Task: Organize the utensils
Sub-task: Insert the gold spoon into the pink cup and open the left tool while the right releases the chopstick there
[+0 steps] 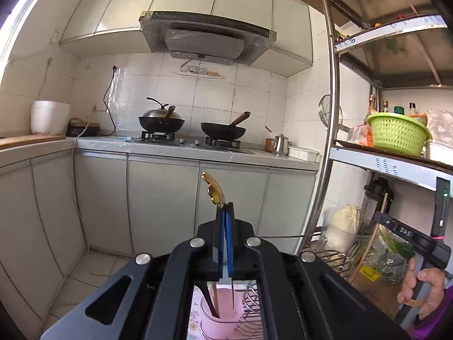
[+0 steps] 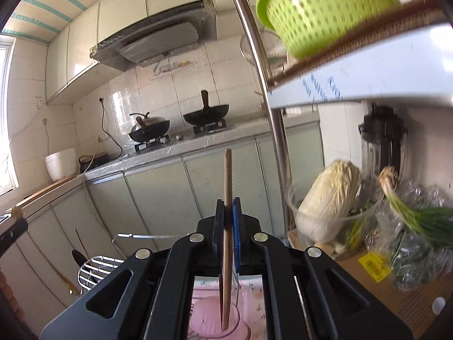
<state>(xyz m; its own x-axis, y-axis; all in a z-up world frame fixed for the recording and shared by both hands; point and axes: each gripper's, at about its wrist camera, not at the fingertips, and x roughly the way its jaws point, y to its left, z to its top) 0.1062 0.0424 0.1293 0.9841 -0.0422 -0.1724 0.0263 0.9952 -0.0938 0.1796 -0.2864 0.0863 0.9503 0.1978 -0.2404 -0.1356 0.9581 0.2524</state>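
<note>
My left gripper is shut on a gold spoon, whose bowl sticks up past the fingertips while its handle runs down toward a pink cup. Dark and wooden utensils stand in that cup. My right gripper is shut on a wooden chopstick, held upright with its lower end inside the pink cup. The right gripper also shows at the right edge of the left wrist view, held by a hand. A wire utensil rack with a dark spoon sits to the left.
A metal shelf post stands close on the right, with a green basket on a shelf above. Cabbage, green onions and a blender sit on the lower shelf. The counter with two woks lies ahead.
</note>
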